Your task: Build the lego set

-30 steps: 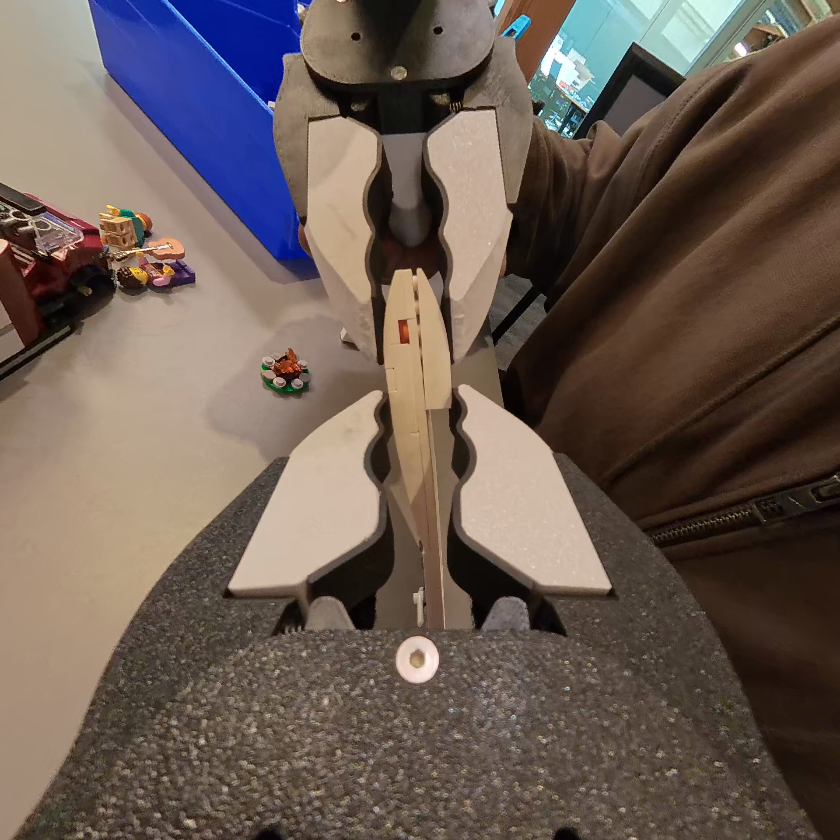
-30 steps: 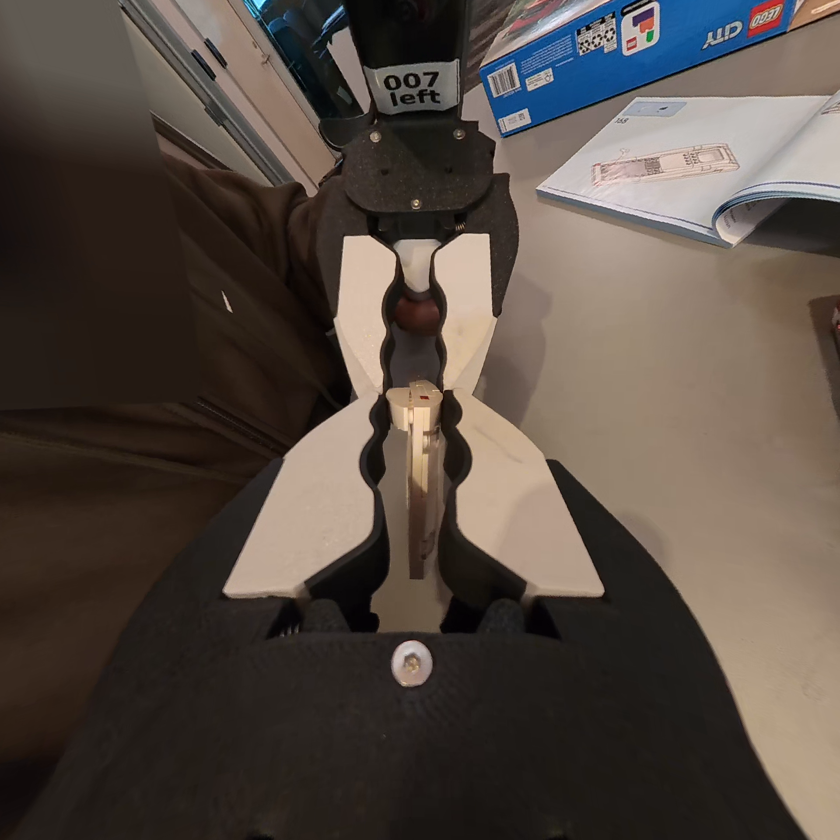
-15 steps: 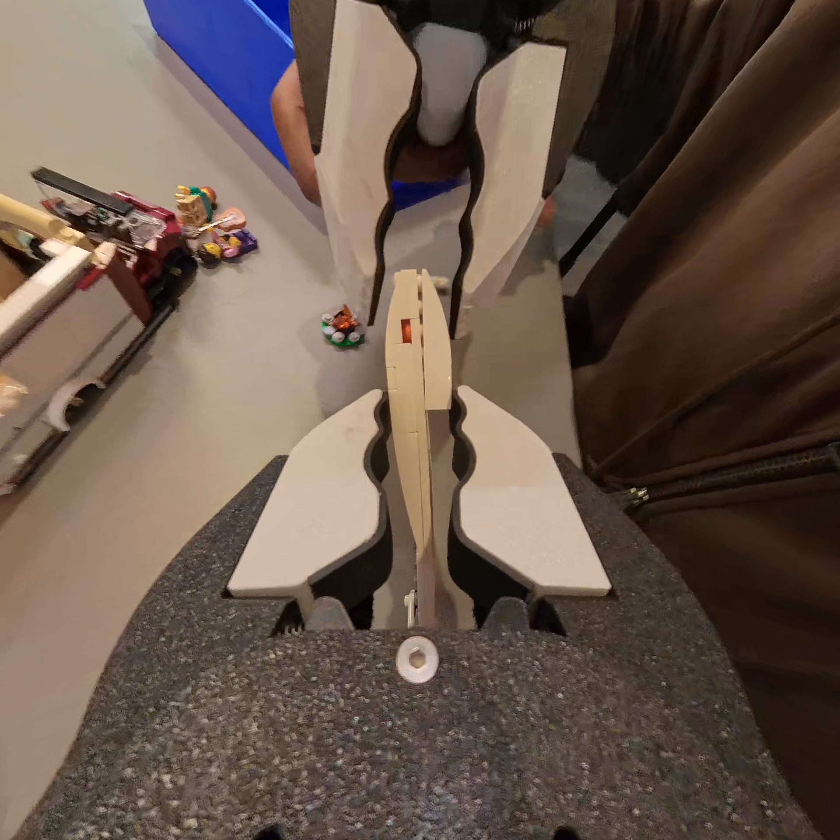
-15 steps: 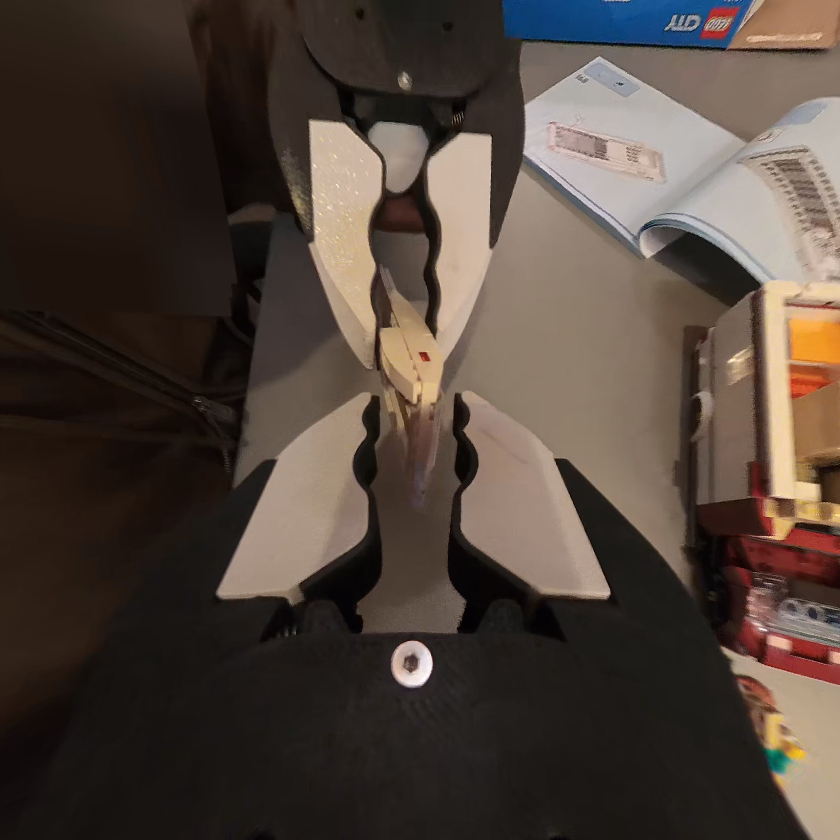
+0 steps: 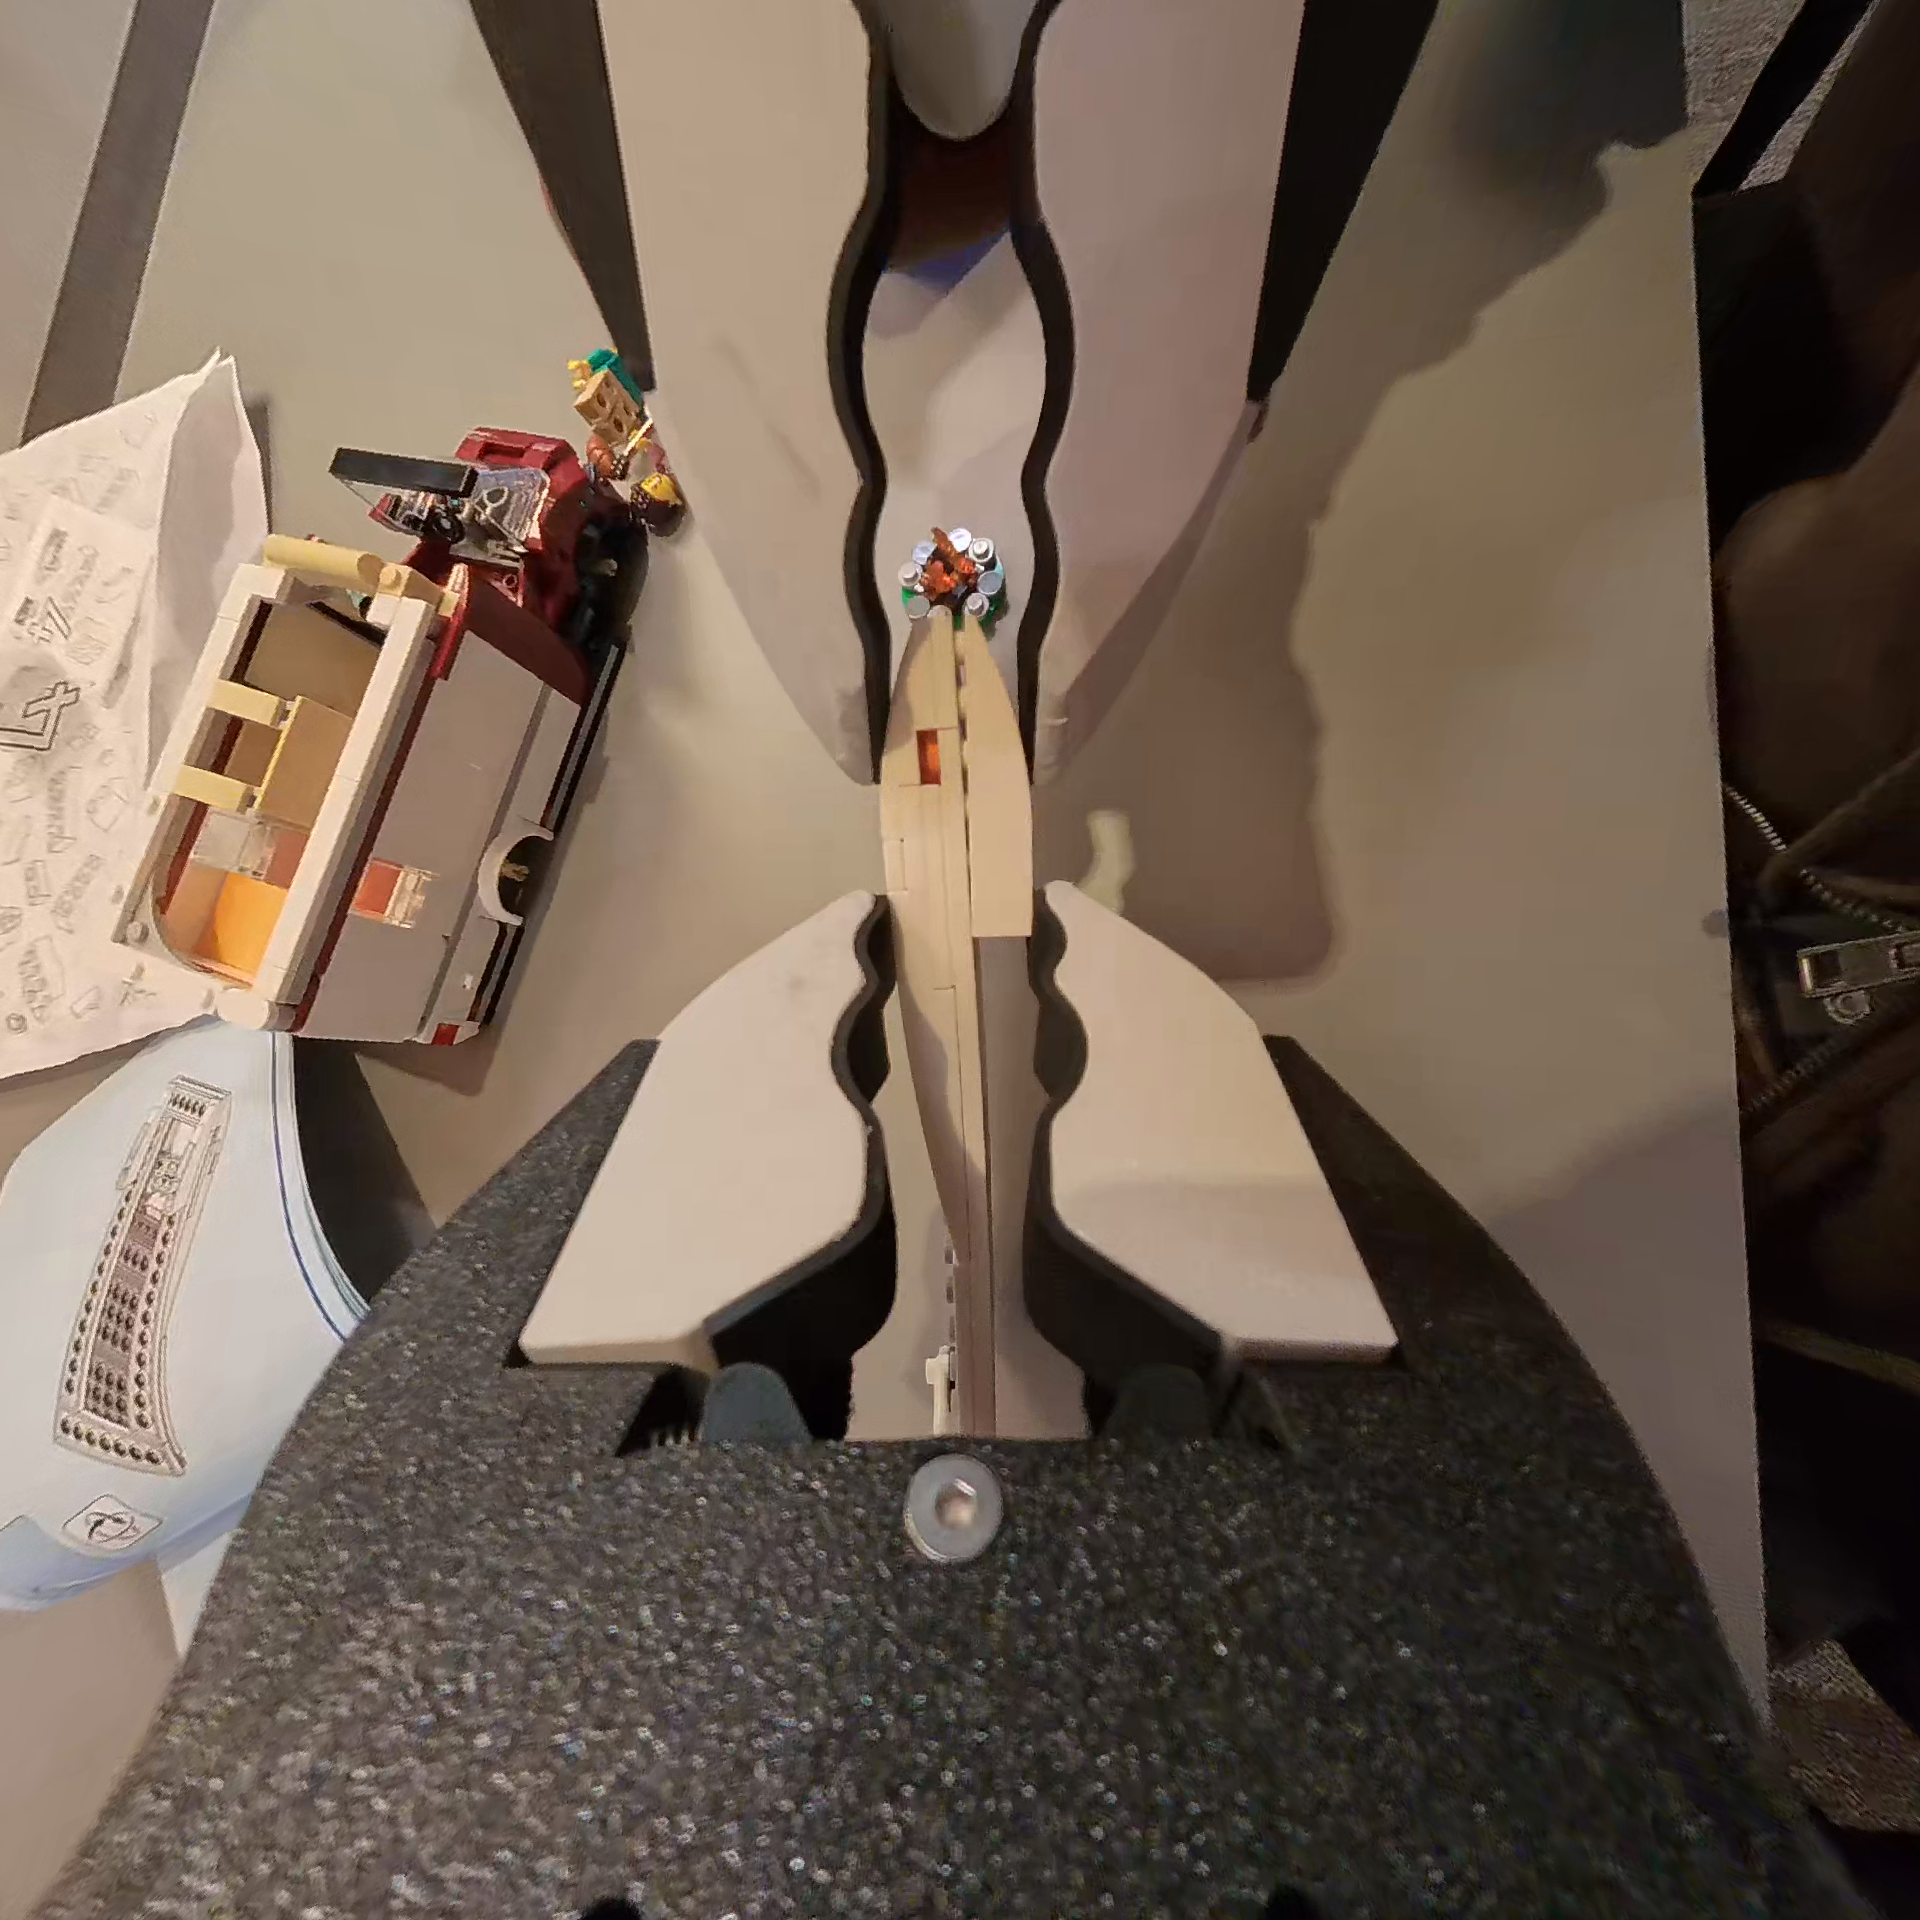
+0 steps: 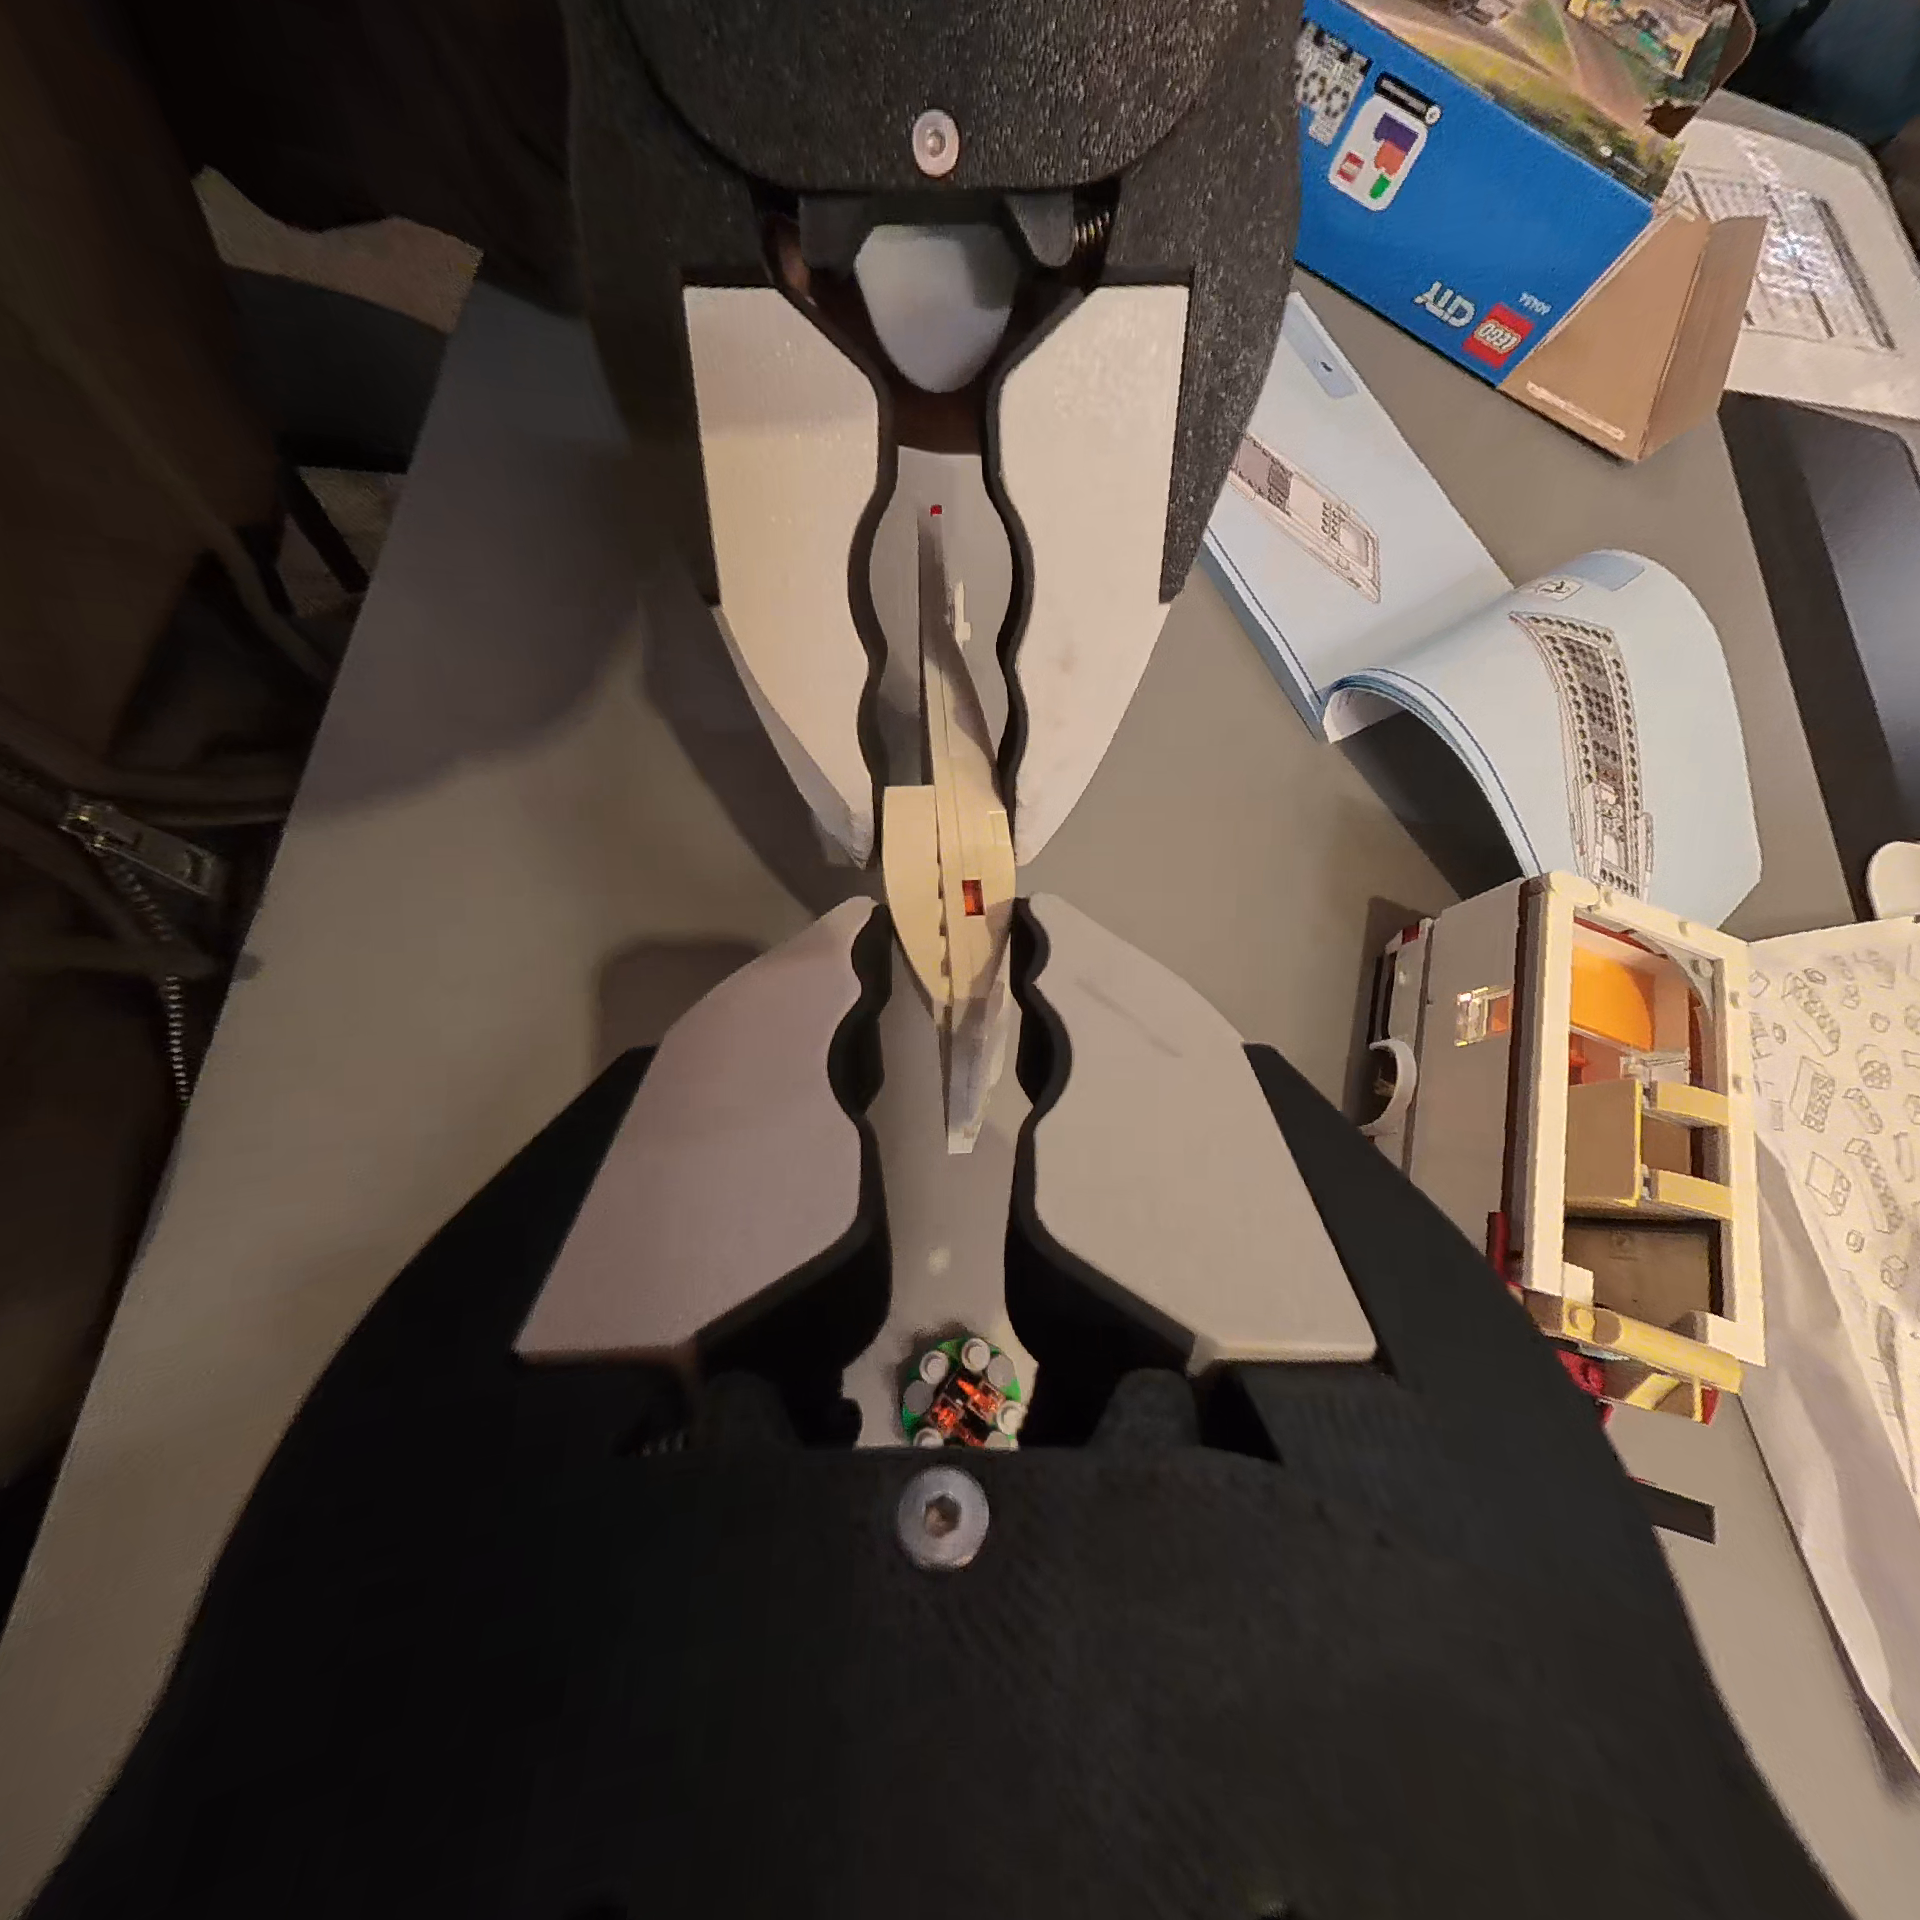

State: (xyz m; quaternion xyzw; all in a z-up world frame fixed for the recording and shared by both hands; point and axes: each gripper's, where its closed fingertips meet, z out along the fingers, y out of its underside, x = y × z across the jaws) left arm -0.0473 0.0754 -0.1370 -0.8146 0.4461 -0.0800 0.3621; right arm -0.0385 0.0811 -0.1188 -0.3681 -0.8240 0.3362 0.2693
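Note:
A cream brick-built panel with a small orange brick in its edge is held on edge above the grey table. My left gripper is shut on one end of it. My right gripper faces it tip to tip and is shut on the other end. The right gripper's fingers come in from the top of the left wrist view. The left gripper's fingers come in from the top of the right wrist view. A small round campfire build lies on the table below the panel.
An open-topped brick camper van lies on the table, also in the right wrist view. Near it are an open instruction booklet, a printed sheet, minifigures and a blue box. A person's brown jacket is at the table's edge. My left and right fingertips are right by each other. From either gripper's tips it is about 15 cm to the open-topped brick camper van. The right camera catches it too, in the right wrist view.
Both grippers tipped down over the table with the panel. The right gripper opened off the panel's end half a second ago and has closed on it again. The left kept its hold.

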